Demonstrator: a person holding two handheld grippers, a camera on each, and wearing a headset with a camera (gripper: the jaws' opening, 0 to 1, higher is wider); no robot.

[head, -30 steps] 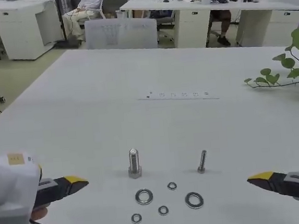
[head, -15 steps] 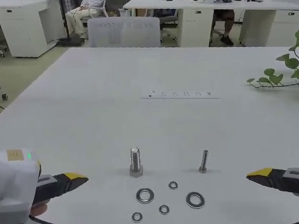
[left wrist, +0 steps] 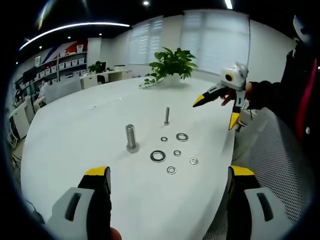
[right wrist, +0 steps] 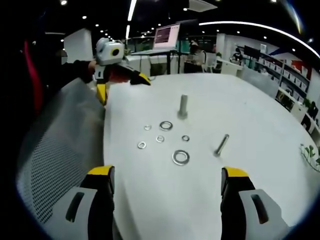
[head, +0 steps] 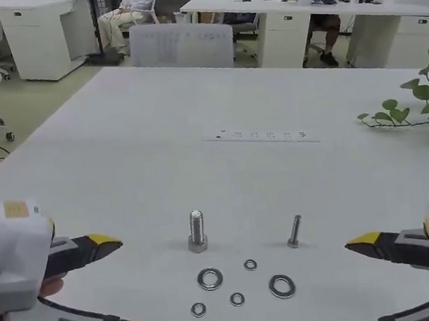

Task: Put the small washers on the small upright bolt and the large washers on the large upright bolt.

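On the table (head: 122, 138), between the grippers, two large washers (head: 210, 279) and four small washers (head: 237, 299) lie flat just before the large bolt (head: 197, 232) and small bolt (head: 294, 231), whose shanks are bare, so the first pick looks not yet made. Left gripper (head: 147, 291) and right gripper (head: 355, 286) hover with jaws spread wide and empty; next, one must come down on a washer, nip its rim and lift it over the matching bolt. All are bright steel; the small bolt seems to lean in the right gripper view, probably the lens.
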